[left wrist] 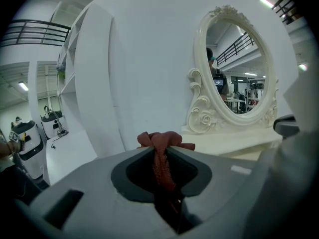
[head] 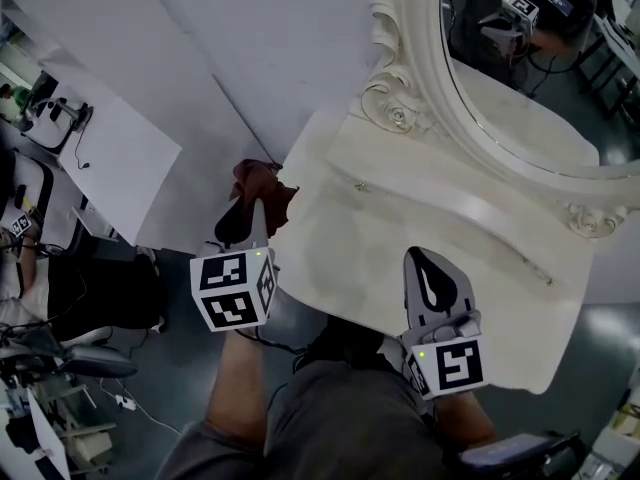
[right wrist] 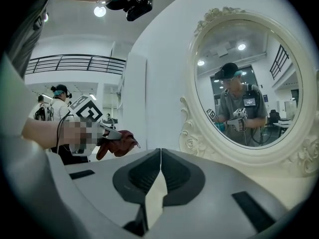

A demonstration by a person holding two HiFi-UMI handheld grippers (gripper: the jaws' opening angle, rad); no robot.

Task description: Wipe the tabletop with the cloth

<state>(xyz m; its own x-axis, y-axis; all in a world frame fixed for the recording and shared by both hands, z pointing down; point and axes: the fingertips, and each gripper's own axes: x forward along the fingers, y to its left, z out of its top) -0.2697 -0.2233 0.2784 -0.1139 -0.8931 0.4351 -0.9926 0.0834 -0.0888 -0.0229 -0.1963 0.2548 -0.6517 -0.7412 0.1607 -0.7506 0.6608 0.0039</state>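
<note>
A crumpled red-brown cloth (head: 262, 190) hangs just off the left edge of the white tabletop (head: 400, 238), and my left gripper (head: 252, 216) is shut on it. In the left gripper view the cloth (left wrist: 160, 148) is pinched between the jaws and bunches up past the tips. My right gripper (head: 428, 258) hovers over the table's near edge. Its jaws are shut, tips touching (right wrist: 160, 152), with nothing between them. The right gripper view also catches the cloth (right wrist: 117, 143) off to the left, above table height.
An ornate oval mirror (head: 520, 68) stands at the back of the table on a raised ledge (head: 450, 203). White wall panels (head: 250, 48) rise behind and to the left. Office gear (head: 50, 118) sits on the floor at far left. My legs (head: 340, 418) are below the table's near edge.
</note>
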